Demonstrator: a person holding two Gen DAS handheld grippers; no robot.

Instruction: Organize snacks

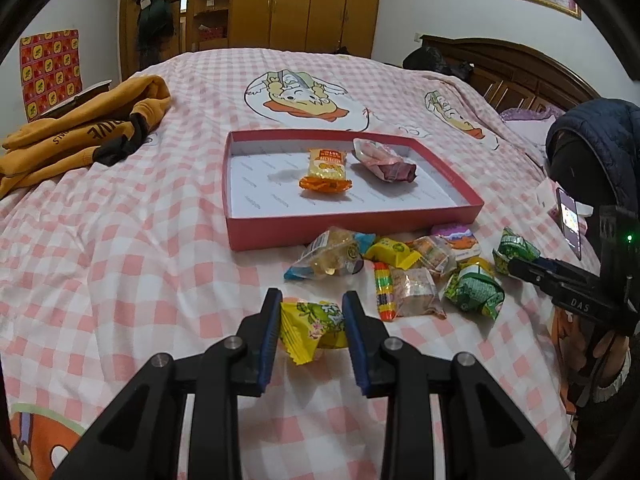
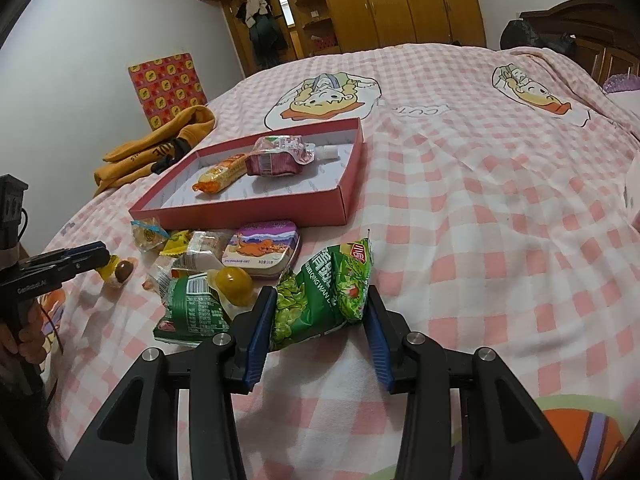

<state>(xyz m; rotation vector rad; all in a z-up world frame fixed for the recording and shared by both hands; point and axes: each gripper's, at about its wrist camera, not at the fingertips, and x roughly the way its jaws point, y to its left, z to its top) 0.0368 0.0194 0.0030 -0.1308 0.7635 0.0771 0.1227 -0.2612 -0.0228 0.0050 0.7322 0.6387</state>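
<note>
L gripper (image 1: 311, 322) pinching yellow-green snack pkt (image 1: 310, 330), pads touching both sides, low over checked bedspread (image 1: 120, 264). R gripper (image 2: 322, 314) clamped on green snack bag (image 2: 320, 300), bag sticking up btwn fingers. Loose snack pile (image 1: 404, 268) just beyond both. Further back red box (image 1: 460, 184) w/ orange pkt (image 1: 325, 171) + pink pouch (image 1: 384, 160) inside.
</note>
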